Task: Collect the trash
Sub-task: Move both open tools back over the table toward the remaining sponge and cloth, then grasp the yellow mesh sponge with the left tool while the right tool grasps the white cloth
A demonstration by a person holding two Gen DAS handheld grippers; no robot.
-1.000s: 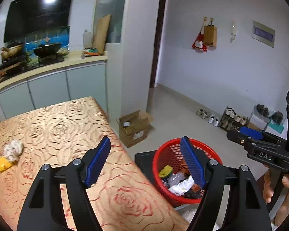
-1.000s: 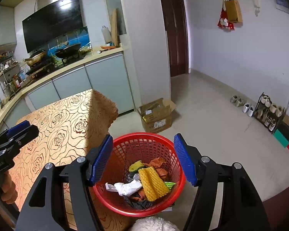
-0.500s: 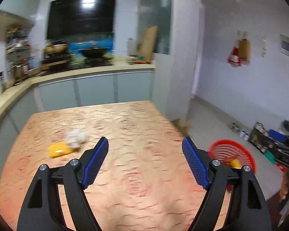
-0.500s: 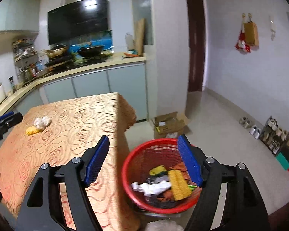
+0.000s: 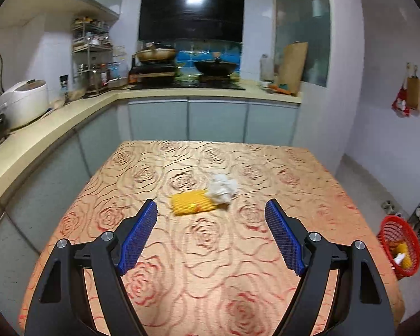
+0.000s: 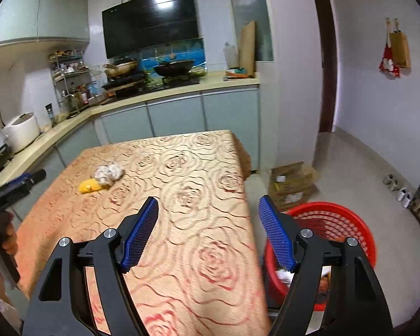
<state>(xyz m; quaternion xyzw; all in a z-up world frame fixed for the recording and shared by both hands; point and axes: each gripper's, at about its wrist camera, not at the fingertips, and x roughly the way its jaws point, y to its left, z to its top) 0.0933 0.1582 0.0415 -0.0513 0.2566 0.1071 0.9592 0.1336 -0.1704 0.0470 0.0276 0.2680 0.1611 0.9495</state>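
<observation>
**Two scraps waiting on the table**

Left wrist view: the left gripper point(image 5: 211, 218) is hovering wide and empty over the table point(image 5: 266, 294), facing a yellow foam net point(image 5: 191, 203) touching a white crumpled tissue point(image 5: 222, 189) farther on. The red basket point(image 5: 400, 245) is sitting on the floor, far right.

Right wrist view: the right gripper point(image 6: 208, 215) is gaping wide, holding nothing, straddling the table's right edge, the basket just beside it.

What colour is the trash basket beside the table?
Red, a mesh-sided basket; it shows best in the right wrist view.
</observation>
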